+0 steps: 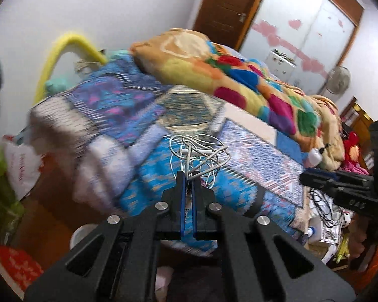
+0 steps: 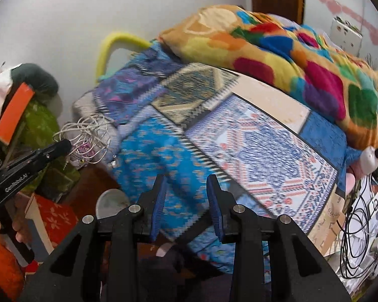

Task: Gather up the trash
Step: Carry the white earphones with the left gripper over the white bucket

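- Both views are smeared by motion blur, so fabric patterns and small items are hard to read.
- Far left in the left wrist view, a white bag point(image 1: 22, 166) with red print sits on the floor; its contents cannot be seen.
- At the lower left, a red floral box point(image 1: 15, 266) is cut off by the frame edge.
- The left gripper point(image 1: 188, 176) has its blue pads nearly together, pinching a tangle of pale cable point(image 1: 199, 153) that hangs in front of the patchwork bedspread point(image 1: 148, 176).
- From the right wrist view, the same cable point(image 2: 88, 138) hangs off the left gripper's tip point(image 2: 63, 146), beside the bed's corner.
- The right gripper point(image 2: 186, 181) is spread wide with nothing between its fingers, over the bedspread point(image 2: 239, 136).
- A bright spotted blanket point(image 2: 277, 50) is heaped along the far side of the bed.
- At far right, black cords point(image 2: 357, 226) lie over white papers, partly cut off and too cluttered to sort out.
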`<state>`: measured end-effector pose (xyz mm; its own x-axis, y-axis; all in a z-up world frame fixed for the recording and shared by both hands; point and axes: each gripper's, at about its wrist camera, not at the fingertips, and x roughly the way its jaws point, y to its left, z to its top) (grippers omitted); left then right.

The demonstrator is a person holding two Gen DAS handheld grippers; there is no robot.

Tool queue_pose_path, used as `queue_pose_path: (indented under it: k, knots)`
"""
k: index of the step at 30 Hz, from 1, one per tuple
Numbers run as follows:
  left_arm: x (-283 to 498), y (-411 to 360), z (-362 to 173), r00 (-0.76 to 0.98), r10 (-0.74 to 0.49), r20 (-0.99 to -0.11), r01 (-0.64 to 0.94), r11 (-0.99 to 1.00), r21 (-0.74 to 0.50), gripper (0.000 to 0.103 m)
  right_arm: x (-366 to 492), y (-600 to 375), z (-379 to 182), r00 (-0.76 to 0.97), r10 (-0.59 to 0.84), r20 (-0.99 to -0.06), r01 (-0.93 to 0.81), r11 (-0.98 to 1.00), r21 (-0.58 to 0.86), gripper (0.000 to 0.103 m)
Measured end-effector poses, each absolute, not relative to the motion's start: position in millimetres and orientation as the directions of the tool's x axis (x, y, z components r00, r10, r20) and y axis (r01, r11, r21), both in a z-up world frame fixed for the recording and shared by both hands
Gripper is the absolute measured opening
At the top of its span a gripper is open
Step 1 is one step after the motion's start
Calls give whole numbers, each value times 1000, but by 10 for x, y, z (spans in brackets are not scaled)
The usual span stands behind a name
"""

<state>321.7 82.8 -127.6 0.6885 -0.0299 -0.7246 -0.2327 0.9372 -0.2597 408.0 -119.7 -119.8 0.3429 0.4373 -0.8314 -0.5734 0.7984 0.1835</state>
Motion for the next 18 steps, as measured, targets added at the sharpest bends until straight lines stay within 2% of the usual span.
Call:
queue_pose_path:
  k: [11,18]
  knots:
    - [2091,1615,-1605,577,133,-806,-442,880,-171,2,3227,-290,-1024,267,541,-797,-724,658,204,30]
    - [1862,2077,-2195,473,102,-875,-539,820,-195,2,2860,221,-1129,192,550,-813,-800,568,196,30]
